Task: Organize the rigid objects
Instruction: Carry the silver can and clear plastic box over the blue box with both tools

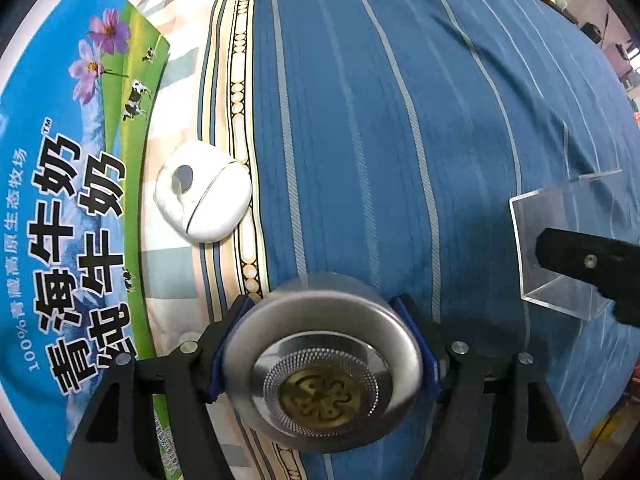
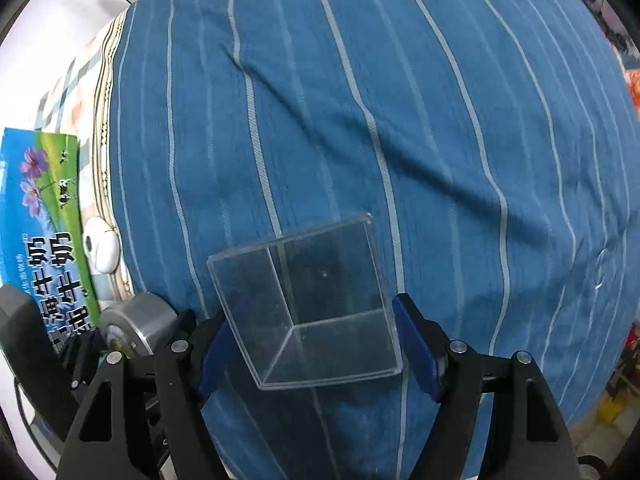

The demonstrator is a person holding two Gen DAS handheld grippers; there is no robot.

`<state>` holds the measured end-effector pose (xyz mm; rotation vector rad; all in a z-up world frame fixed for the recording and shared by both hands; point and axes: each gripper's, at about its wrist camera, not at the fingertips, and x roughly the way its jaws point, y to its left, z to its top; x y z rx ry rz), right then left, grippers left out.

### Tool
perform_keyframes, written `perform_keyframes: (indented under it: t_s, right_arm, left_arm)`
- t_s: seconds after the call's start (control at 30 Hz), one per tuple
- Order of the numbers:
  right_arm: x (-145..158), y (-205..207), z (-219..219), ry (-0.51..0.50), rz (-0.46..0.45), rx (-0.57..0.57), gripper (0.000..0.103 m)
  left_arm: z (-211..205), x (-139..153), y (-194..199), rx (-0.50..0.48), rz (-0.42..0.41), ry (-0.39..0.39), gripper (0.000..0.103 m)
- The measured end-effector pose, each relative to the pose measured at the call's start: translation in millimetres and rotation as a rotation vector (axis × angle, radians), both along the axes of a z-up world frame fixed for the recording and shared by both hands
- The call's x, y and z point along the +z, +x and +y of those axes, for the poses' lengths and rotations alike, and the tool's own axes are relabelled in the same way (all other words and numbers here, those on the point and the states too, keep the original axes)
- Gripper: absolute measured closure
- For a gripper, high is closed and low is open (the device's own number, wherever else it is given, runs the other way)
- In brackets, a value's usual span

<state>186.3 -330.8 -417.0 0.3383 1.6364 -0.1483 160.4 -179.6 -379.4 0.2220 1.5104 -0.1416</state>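
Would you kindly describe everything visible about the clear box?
The clear box is a see-through, hard-looking plastic cube with one side open, and it looks empty. It sits tilted between the blue pads of the right gripper, above the blue striped bedspread. In the left wrist view it appears at the right edge, beside a black finger.

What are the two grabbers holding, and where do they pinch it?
The left gripper pinches the round metal tin across its curved sides. The right gripper pinches the clear plastic box by two opposite walls.
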Motion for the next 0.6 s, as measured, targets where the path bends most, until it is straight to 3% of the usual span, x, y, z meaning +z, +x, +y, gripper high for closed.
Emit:
perform_keyframes:
  t_s: [0.37,0.6]
  right_arm:
    - [-17,9,26,-0.05,-0.002,0.01,0.03]
    - [9,2,12,-0.06,-0.056,-0.003,0.031]
  left_arm:
    - [19,8,-2,-0.008,-0.013,-0.025,0.034]
    - [13,35,-15,-0.03,-0.043,-0.043,0.034]
